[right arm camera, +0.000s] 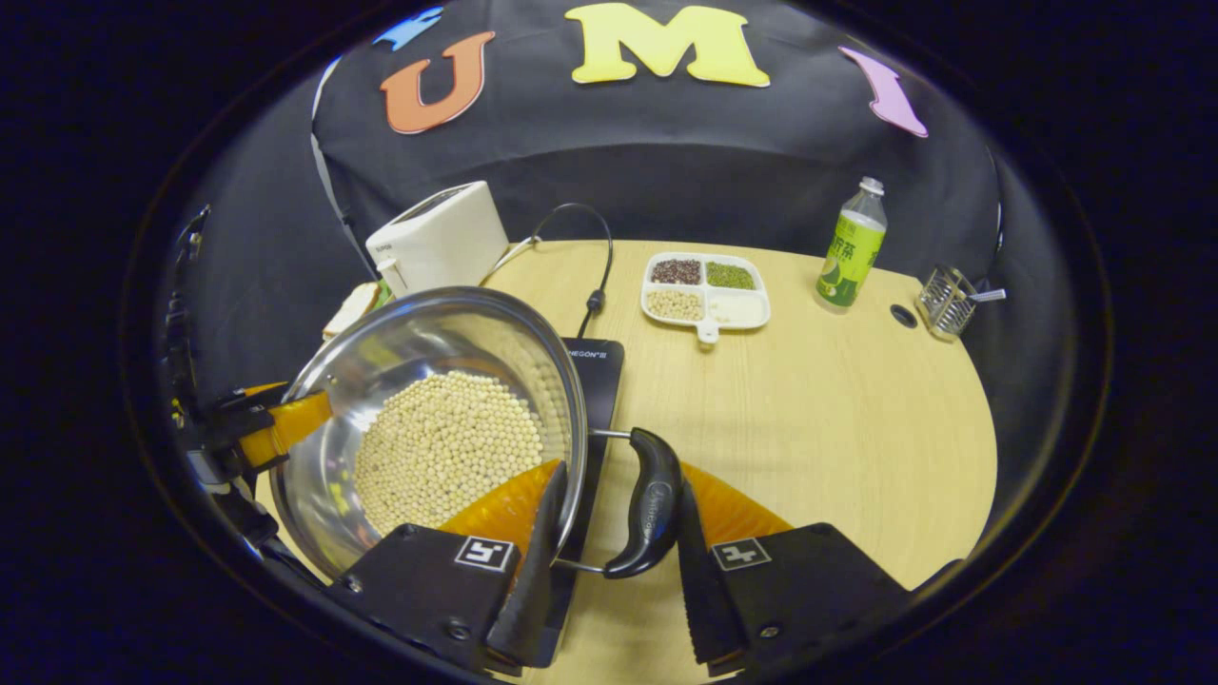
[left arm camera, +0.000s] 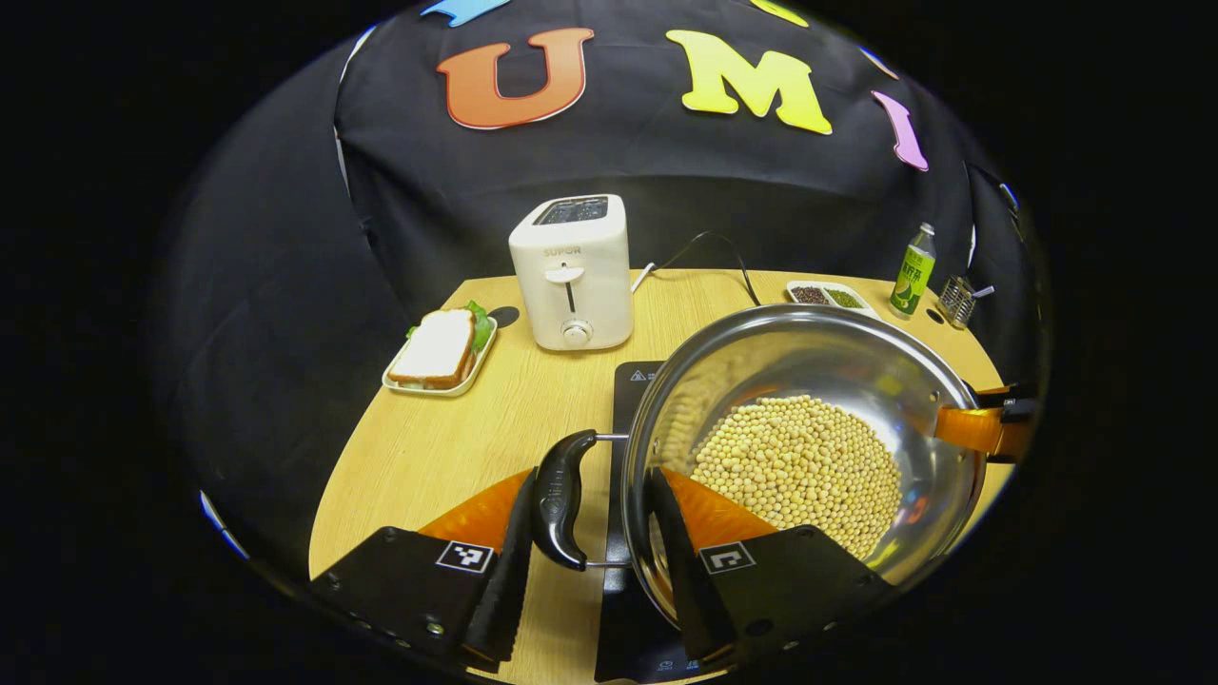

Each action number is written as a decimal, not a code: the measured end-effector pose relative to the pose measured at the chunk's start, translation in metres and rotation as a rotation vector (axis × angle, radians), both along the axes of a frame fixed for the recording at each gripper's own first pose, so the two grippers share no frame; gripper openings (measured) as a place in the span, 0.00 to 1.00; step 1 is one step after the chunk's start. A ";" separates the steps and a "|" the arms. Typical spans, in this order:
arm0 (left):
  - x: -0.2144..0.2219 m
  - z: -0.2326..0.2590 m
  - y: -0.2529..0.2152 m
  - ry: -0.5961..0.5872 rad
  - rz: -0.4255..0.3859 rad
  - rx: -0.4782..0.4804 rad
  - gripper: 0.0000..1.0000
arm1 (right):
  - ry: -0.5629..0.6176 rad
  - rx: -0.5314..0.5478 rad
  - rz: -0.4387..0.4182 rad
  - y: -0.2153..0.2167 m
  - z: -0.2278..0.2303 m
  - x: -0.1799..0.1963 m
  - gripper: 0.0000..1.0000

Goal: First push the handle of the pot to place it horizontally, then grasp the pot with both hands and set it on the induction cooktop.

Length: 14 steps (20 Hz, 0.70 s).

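Left gripper (left arm camera: 592,480) is closed across the left side of the pot (left arm camera: 809,362): one finger is set against the outside of the black side handle (left arm camera: 559,499), the other inside the steel wall. Right gripper (right arm camera: 620,480) is clamped likewise on the right handle (right arm camera: 652,504).

The pot is recorded as shiny, round and shallow, with a layer of pale beans (left arm camera: 799,466) on its bottom. It is located over the black induction cooktop (right arm camera: 595,366), at the near middle of the wooden table (right arm camera: 837,428). The handle-to-handle axis runs left to right; each handle bar runs near to far.

Most of the cooktop is hidden by the pot, and contact between base and cooktop cannot be determined. A white toaster (left arm camera: 571,271) is noted at the far side.
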<state>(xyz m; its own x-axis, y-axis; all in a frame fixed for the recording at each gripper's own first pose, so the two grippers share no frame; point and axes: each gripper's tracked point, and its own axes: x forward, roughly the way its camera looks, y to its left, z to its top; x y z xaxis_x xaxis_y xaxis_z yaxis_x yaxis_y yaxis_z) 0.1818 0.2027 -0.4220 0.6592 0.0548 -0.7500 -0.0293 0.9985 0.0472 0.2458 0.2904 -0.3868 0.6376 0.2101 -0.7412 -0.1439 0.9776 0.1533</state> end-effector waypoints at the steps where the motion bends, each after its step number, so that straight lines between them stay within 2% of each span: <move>1: 0.000 0.000 0.000 -0.001 -0.002 -0.001 0.63 | -0.008 0.002 -0.002 0.000 0.000 0.001 0.60; 14: 0.003 0.001 -0.001 -0.022 -0.023 0.006 0.66 | -0.040 0.016 -0.037 -0.001 0.000 0.001 0.63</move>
<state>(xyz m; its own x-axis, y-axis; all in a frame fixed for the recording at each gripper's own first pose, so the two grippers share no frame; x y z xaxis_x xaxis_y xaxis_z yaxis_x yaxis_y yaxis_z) 0.1845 0.2017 -0.4211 0.6765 0.0438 -0.7351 -0.0070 0.9986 0.0531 0.2470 0.2893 -0.3869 0.6743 0.1977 -0.7115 -0.1140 0.9798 0.1642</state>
